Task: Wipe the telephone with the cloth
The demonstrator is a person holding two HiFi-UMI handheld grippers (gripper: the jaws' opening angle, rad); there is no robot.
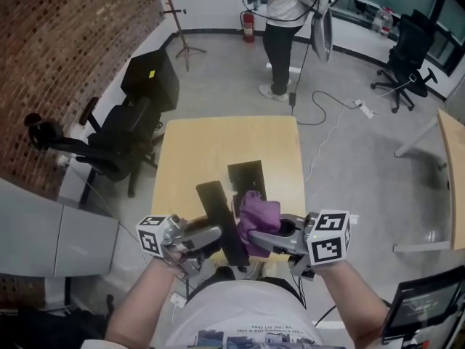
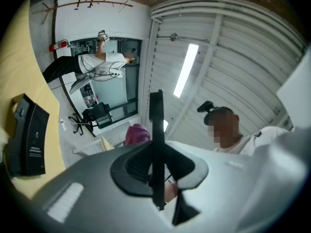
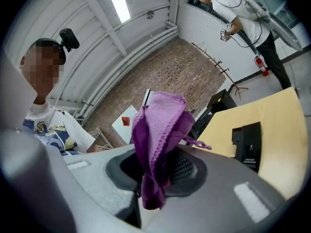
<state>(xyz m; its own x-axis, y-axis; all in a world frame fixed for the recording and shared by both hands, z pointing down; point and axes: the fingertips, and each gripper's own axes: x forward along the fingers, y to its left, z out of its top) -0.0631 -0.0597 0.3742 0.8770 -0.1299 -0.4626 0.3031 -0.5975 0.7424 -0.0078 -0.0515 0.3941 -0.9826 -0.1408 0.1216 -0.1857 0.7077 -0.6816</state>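
Your left gripper point(image 1: 216, 236) is shut on the black phone handset point(image 1: 221, 220), holding it up near you, I think so the cloth can reach it. Your right gripper point(image 1: 256, 240) pinches the purple cloth point(image 1: 256, 211) just right of it. The phone base point(image 1: 247, 178) sits farther off on the table point(image 1: 203, 144).

**Head view:** from above the wearer, aimed steeply down at the tabletop point(image 1: 218, 144). The left claw point(image 1: 209, 237) and right claw point(image 1: 275, 237) sit low in frame.

**Left claw view:** wide-angle, close behind its jaws and the handset point(image 2: 156, 130) between them, tilted up towards the ceiling point(image 2: 233, 57).

**Right claw view:** equally close, with the cloth point(image 3: 158, 130) filling the centre, facing the brick wall point(image 3: 180, 72).

**Shared by all three:** tabletop, telephone base point(image 1: 247, 177), standing person point(image 1: 280, 13).
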